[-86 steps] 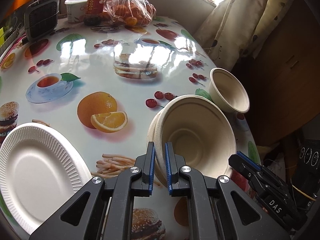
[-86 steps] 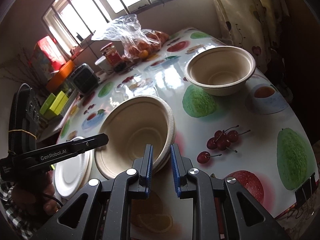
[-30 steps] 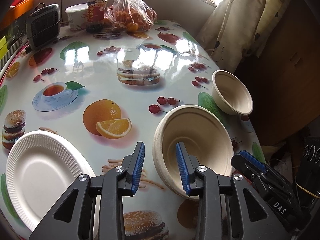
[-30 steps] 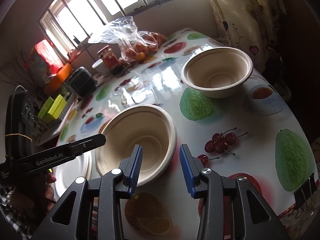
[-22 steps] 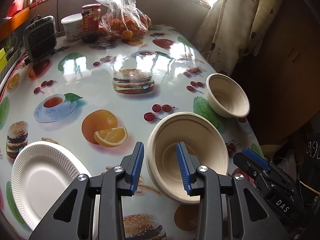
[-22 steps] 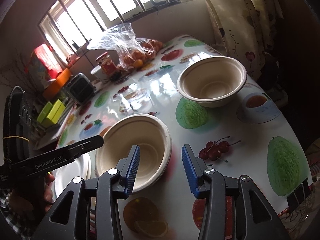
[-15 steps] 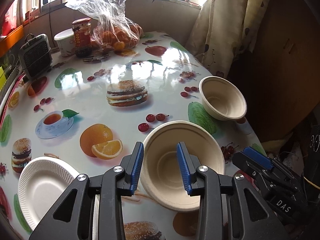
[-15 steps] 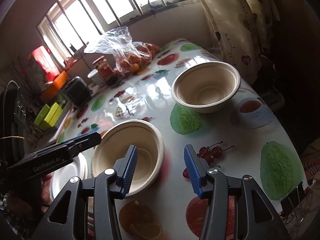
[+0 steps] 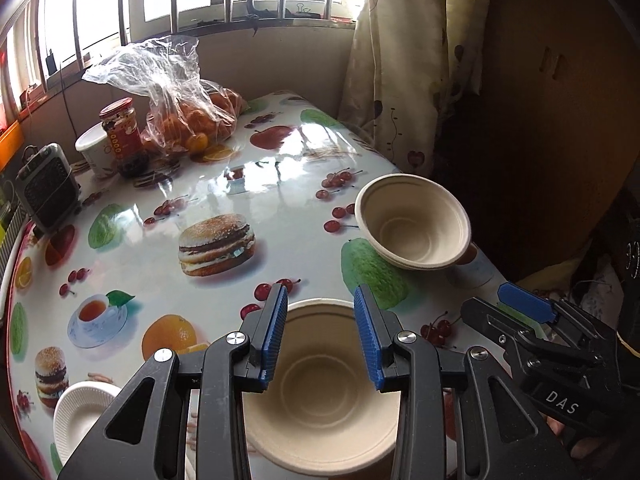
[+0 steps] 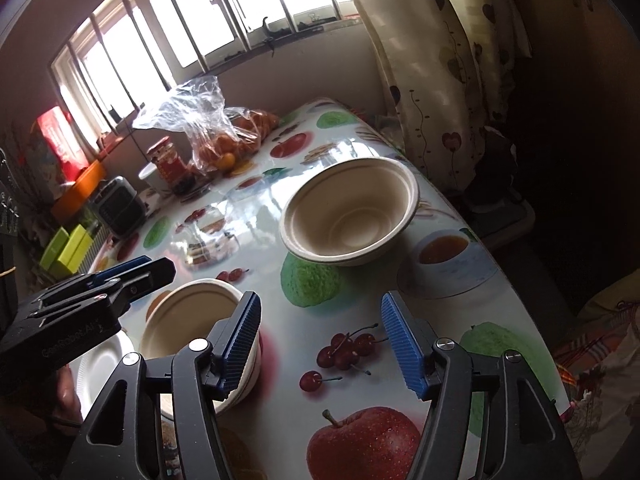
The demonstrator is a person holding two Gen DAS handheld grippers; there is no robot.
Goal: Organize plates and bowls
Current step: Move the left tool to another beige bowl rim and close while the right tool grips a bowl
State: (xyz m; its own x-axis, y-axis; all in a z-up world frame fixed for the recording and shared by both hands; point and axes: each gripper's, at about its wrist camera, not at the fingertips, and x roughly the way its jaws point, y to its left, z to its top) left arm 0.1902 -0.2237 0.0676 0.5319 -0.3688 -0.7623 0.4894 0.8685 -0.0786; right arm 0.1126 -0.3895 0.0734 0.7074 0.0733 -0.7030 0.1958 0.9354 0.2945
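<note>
**A:** While you look through the left wrist view, how far along are you?

**B:** You have the near bowls (image 9: 320, 392) nested and resting on the tabletop (image 9: 224, 192), right under your left tool (image 9: 320, 334). That tool is released: its blue pads stand apart over the bowl's hollow and nothing is pinched between them. Beyond the near bowls and to their right, a second stack of bowls (image 9: 414, 226) sits alone by the tabletop's edge, so I'd judge that merging the two is left to do. Left of the near bowls, a ribbed white plate (image 9: 86, 412) lies flat.

**A:** And through the right wrist view?

**B:** Your right tool (image 10: 320, 344) is spreading its jaws, with only printed cherries showing between them; it grasps nothing. The near bowls (image 10: 188, 320) sit just beside its left pad, and the far stack of bowls (image 10: 350, 218) lies well beyond them.

**A:** How do the bowls look?

**B:** Both are pale beige moulded fibre, matte, with rolled rims, upright and empty. Doubled rim lines show at the edges of both.
</note>
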